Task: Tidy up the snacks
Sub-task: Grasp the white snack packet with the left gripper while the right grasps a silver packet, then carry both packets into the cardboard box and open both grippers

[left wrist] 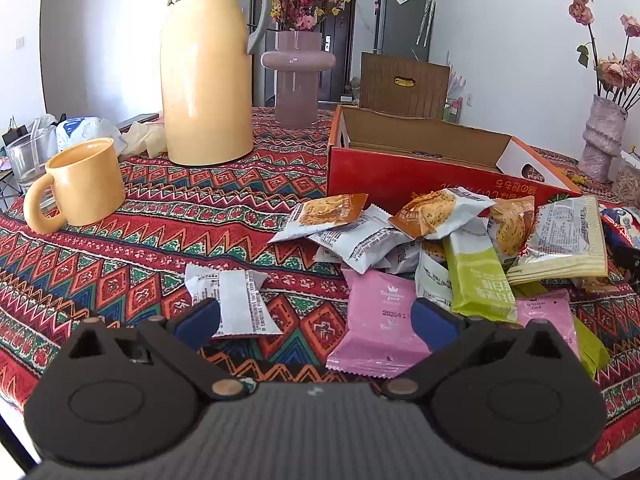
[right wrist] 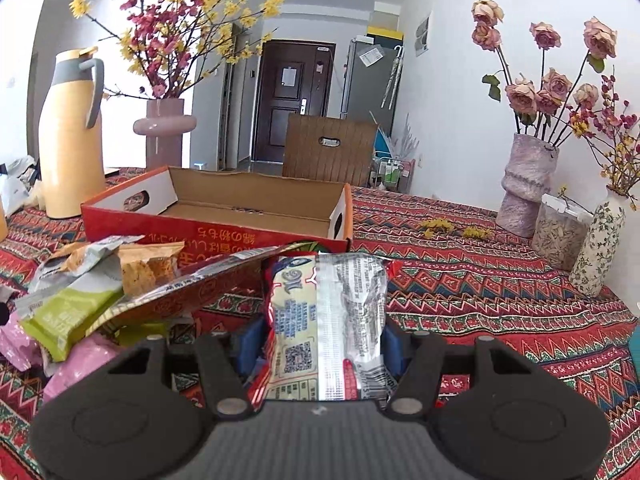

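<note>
Now your right gripper (right wrist: 320, 354) pinches a silver snack packet (right wrist: 332, 316), lifted toward the open red box (right wrist: 224, 232).

Your left gripper (left wrist: 316, 318) hovers with fingers spread and nothing between them, above a pink packet (left wrist: 376, 320) at the edge of the snack pile (left wrist: 440, 236); that packet reads "2026". The held packet shows a QR code and barcode, and the box front carries upside-down yellow lettering that I cannot make out.

Yellow thermos (left wrist: 206, 80), yellow mug (left wrist: 82, 184), pink vase (left wrist: 298, 76), patterned tablecloth (left wrist: 180, 220).
</note>
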### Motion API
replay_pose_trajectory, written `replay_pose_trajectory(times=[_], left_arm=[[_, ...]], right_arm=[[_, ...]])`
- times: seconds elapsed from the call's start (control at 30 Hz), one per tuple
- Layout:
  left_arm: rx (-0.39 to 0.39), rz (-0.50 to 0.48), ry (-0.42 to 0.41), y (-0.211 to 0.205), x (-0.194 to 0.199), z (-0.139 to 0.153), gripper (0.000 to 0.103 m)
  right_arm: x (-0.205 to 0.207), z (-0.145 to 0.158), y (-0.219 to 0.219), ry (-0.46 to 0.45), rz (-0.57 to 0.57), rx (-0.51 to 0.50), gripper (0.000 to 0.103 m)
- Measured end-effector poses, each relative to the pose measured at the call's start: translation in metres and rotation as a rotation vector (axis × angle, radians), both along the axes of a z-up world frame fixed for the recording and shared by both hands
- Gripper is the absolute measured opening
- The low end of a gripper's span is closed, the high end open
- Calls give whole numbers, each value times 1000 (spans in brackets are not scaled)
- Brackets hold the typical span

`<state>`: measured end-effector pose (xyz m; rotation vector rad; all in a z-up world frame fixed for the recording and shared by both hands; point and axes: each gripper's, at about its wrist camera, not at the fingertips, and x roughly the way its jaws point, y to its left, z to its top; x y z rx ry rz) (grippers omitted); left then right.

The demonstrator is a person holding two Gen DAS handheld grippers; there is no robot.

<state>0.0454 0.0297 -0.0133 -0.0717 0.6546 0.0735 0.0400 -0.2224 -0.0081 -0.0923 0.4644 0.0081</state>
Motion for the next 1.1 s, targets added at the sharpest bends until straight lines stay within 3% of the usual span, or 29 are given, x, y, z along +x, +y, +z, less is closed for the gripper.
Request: replay_pose_trajectory(times=[0.73,0.93,1.03,1.07,1.1], left_arm=[[63,139,79,50,28,-16,102],[60,124,107,53,39,-19,81],[56,96,109,50,41,-19,60],[57,84,107,49,41,-18,49],[61,72,105,47,41,-18,49]], right_arm=[[1,2,-40,-34,-107,98,59],[2,-1,-34,-25,-89,104,59],[1,-1,-32,-22,-81,106,59],[1,-1,-31,-21,-77,106,59],[1,-1,-30,-20,-75,107,59]])
